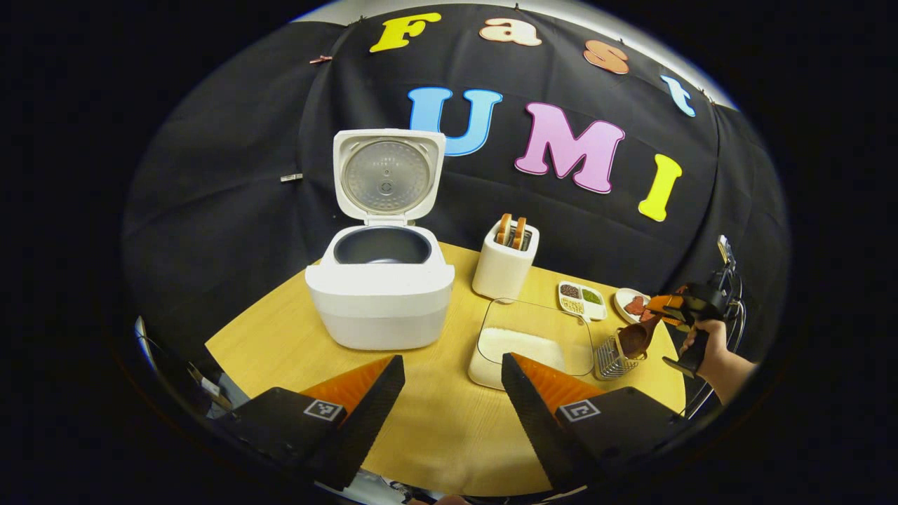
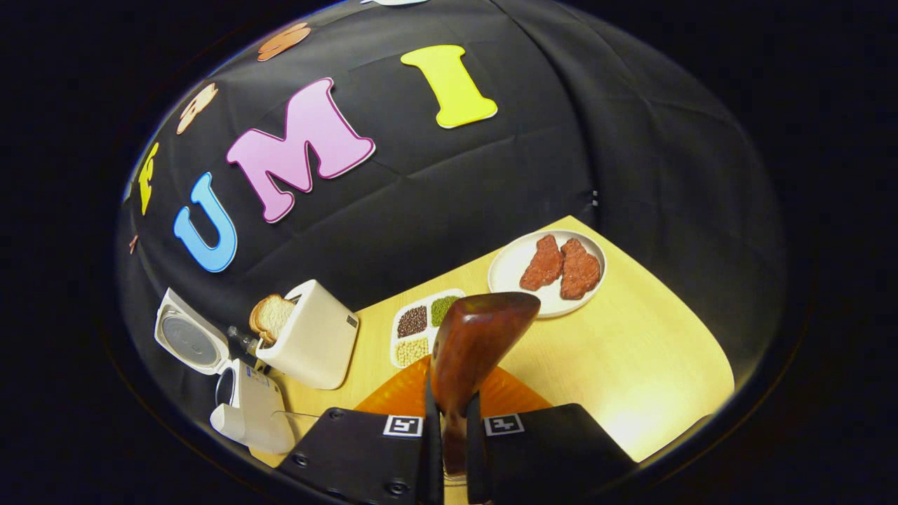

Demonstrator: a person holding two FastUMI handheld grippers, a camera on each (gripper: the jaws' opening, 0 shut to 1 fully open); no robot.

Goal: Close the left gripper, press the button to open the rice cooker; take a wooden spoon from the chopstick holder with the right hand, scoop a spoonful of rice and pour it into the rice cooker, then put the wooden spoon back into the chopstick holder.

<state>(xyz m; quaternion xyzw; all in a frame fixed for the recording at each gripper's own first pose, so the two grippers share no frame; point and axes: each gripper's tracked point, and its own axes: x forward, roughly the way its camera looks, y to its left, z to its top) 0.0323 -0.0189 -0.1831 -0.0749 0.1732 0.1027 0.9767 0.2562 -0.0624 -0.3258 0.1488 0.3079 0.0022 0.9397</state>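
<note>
Wooden spoon [image 2: 477, 344], glossy reddish-brown, bowl apparently empty, clamped in right tool [image 2: 452, 421]; left tool [image 1: 452, 389] agape.

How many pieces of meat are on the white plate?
2. The pieces of meat lie side by side on the white plate at the table's far edge: the left piece and the right piece. Nothing seems hidden beneath them.
</note>
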